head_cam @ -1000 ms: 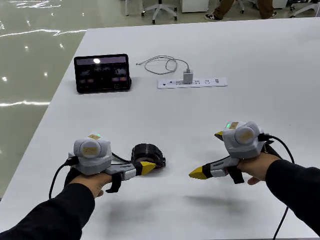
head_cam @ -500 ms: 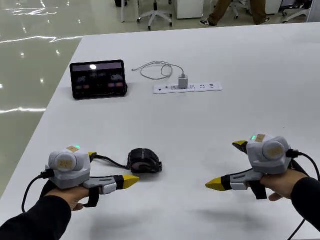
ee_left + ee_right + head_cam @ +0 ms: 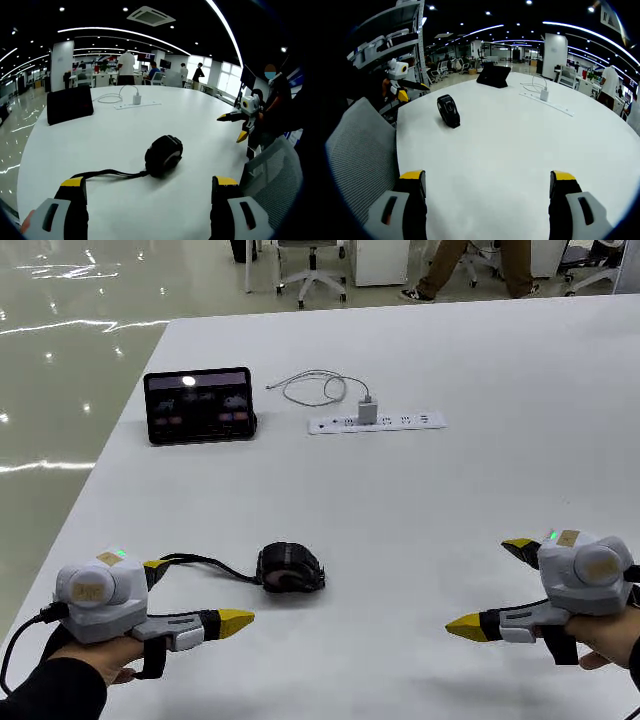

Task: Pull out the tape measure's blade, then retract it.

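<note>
A black tape measure (image 3: 290,567) lies on the white table (image 3: 400,490) with its blade in and a black wrist strap (image 3: 200,562) trailing to the left. In the left gripper view the tape measure (image 3: 164,154) lies ahead between the jaws, a short way off. My left gripper (image 3: 195,592) stands open to its left, holding nothing. My right gripper (image 3: 493,584) is open far to the right, also holding nothing. The right gripper view has the tape measure (image 3: 448,110) at a distance, upper left.
A dark tablet (image 3: 198,405) stands at the table's far left. A white power strip (image 3: 377,422) with a charger and coiled cable (image 3: 318,387) lies behind the middle. The table's left edge runs close to my left gripper. Office chairs and people are beyond the table.
Both grippers have drawn back and outward from the tape measure, the left one leftward, the right one rightward. The tape measure stays in place.
</note>
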Demonstrator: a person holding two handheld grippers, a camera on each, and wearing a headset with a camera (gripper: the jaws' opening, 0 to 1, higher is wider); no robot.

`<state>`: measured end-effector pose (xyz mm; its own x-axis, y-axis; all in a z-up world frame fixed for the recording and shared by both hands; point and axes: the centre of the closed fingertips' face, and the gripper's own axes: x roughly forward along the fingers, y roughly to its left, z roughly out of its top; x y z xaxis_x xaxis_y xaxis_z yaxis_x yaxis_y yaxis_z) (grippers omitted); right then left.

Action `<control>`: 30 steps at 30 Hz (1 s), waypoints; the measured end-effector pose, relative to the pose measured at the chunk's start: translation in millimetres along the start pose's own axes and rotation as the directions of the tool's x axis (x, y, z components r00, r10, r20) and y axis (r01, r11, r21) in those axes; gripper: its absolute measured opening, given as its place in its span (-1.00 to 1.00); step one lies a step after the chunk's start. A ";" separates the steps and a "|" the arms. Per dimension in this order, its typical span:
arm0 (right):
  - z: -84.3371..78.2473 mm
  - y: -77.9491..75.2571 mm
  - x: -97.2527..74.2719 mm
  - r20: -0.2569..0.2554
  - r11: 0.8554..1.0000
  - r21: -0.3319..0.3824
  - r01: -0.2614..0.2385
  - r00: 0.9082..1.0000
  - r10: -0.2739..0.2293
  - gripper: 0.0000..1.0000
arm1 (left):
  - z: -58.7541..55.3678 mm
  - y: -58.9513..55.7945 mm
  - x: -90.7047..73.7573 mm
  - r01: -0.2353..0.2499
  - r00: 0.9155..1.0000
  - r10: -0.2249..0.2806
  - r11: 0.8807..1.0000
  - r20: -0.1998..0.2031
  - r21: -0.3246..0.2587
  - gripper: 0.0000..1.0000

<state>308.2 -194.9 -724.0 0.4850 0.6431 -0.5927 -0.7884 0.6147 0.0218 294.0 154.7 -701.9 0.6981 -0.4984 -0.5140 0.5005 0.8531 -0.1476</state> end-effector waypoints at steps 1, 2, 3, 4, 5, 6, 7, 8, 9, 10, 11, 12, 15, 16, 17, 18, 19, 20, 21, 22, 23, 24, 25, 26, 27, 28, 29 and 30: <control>-1.1 -0.1 -1.8 0.003 1.000 0.003 0.001 1.000 -0.001 1.00 | -1.1 0.1 -1.8 -0.003 1.000 0.003 1.000 -0.002 0.002 1.00; -2.7 1.5 -3.8 0.003 1.000 0.005 0.002 1.000 -0.002 1.00 | -2.3 -0.8 -3.9 -0.003 1.000 0.003 1.000 -0.003 0.002 1.00; -4.8 3.5 -6.7 0.005 1.000 0.001 0.003 1.000 -0.003 1.00 | -3.8 -2.0 -6.6 -0.003 1.000 0.003 1.000 -0.002 0.004 1.00; -6.5 3.7 -8.9 0.004 1.000 -0.003 0.007 1.000 -0.007 1.00 | -5.3 -3.1 -8.4 -0.004 1.000 0.004 1.000 -0.003 0.008 1.00; -7.7 3.7 -11.1 0.005 1.000 -0.001 0.007 1.000 -0.007 1.00 | -6.5 -4.2 -10.0 -0.003 1.000 0.003 1.000 -0.001 0.021 1.00; -9.2 2.5 -14.8 0.009 1.000 0.002 0.009 1.000 -0.009 1.00 | -10.4 -7.8 -11.9 0.010 1.000 -0.009 1.000 -0.015 0.030 1.00; -10.2 1.1 -17.6 0.012 1.000 0.001 0.012 1.000 -0.012 1.00 | -12.5 -9.6 -13.1 0.012 1.000 -0.012 0.999 -0.022 0.037 1.00; -12.1 -0.3 -21.2 0.013 1.000 -0.003 0.019 1.000 -0.019 1.00 | -15.0 -10.7 -14.5 0.012 1.000 -0.011 0.999 -0.030 0.049 1.00; -13.7 -1.6 -23.7 0.011 1.000 -0.003 0.026 1.000 -0.026 1.00 | -16.1 -11.4 -15.2 0.014 0.999 -0.013 0.998 -0.030 0.054 1.00; -15.7 -2.5 -26.6 0.012 1.000 -0.002 0.030 0.999 -0.030 1.00 | -17.2 -12.0 -16.3 0.018 0.999 -0.016 0.999 -0.033 0.050 1.00; -17.4 -3.2 -28.1 0.011 0.999 -0.002 0.032 0.999 -0.032 1.00 | -17.4 -11.7 -17.1 0.016 0.999 -0.015 0.999 -0.032 0.047 1.00; -19.0 -3.4 -30.0 0.007 0.999 -0.005 0.037 0.999 -0.037 1.00 | -17.6 -11.5 -18.0 0.014 0.999 -0.013 0.999 -0.032 0.043 1.00; -22.7 -5.3 -37.7 0.006 0.999 0.004 0.053 0.999 -0.053 1.00 | -14.9 -12.3 -22.7 0.015 1.000 -0.014 1.000 -0.017 0.028 1.00; -23.8 -5.8 -39.2 0.006 0.998 0.006 0.057 0.998 -0.057 1.00 | -14.8 -12.1 -22.9 0.013 1.000 -0.013 1.000 -0.017 0.028 1.00; -25.2 -6.2 -40.9 0.005 0.998 0.009 0.061 0.998 -0.061 1.00 | -14.7 -11.8 -23.2 0.012 1.000 -0.011 0.999 -0.017 0.030 1.00; -27.0 -5.4 -42.7 0.003 0.998 0.012 0.063 0.998 -0.063 1.00 | -14.5 -11.3 -23.8 0.012 1.000 -0.012 1.000 -0.019 0.028 1.00; -28.9 -4.5 -43.6 -0.003 0.998 0.012 0.064 0.998 -0.064 1.00 | -14.3 -10.9 -24.3 0.011 1.000 -0.010 1.000 -0.020 0.027 1.00; -31.1 -3.4 -44.9 -0.008 0.998 0.010 0.063 0.998 -0.063 1.00 | -13.8 -10.2 -24.8 0.009 1.000 -0.009 1.000 -0.020 0.030 1.00; -32.2 -2.7 -45.8 -0.009 0.998 0.009 0.062 0.998 -0.062 1.00 | -13.5 -8.9 -24.8 0.008 1.000 -0.008 1.000 -0.021 0.027 1.00; -33.1 -1.6 -46.7 -0.011 0.998 0.010 0.060 0.998 -0.060 1.00 | -13.3 -8.0 -24.7 0.008 1.000 -0.007 1.000 -0.022 0.025 1.00; -34.6 -0.2 -47.8 -0.015 0.998 0.011 0.059 0.998 -0.059 1.00 | -13.3 -6.6 -24.5 0.003 1.000 -0.002 1.000 -0.024 0.029 1.00; -35.4 -0.2 -48.7 -0.015 0.998 0.012 0.059 0.998 -0.059 1.00 | -13.1 -5.4 -24.1 0.000 1.000 0.001 1.000 -0.027 0.030 1.00; -35.8 -0.2 -49.3 -0.015 0.998 0.015 0.059 0.998 -0.059 1.00 | -13.0 -5.2 -23.8 0.002 1.000 -0.001 1.000 -0.030 0.027 1.00; -36.1 -0.2 -49.9 -0.013 0.998 0.023 0.060 0.998 -0.060 1.00 | -12.3 -5.9 -23.5 0.006 1.000 -0.006 1.000 -0.028 0.024 1.00; -36.2 -0.2 -50.2 -0.011 0.998 0.028 0.061 0.998 -0.061 1.00 | -12.0 -5.8 -23.3 0.005 1.000 -0.004 1.000 -0.027 0.026 1.00; -35.9 -0.1 -50.6 -0.005 0.998 0.037 0.059 0.998 -0.059 1.00 | -11.6 -5.9 -23.1 0.005 1.000 -0.004 1.000 -0.027 0.027 1.00; -35.9 -0.4 -50.8 -0.003 0.997 0.040 0.060 0.998 -0.060 1.00 | -11.9 -6.4 -22.7 0.009 1.000 -0.009 1.000 -0.030 0.023 1.00; -36.6 -1.2 -51.0 -0.006 0.997 0.039 0.064 0.998 -0.064 1.00 | -12.3 -6.3 -22.3 0.009 0.999 -0.008 1.000 -0.032 0.026 1.00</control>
<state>270.5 -245.1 -723.3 0.5321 0.5994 -0.5979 -0.7401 0.6723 0.0152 269.0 162.4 -699.9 0.6773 -0.5001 -0.5396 0.5197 0.8444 -0.1303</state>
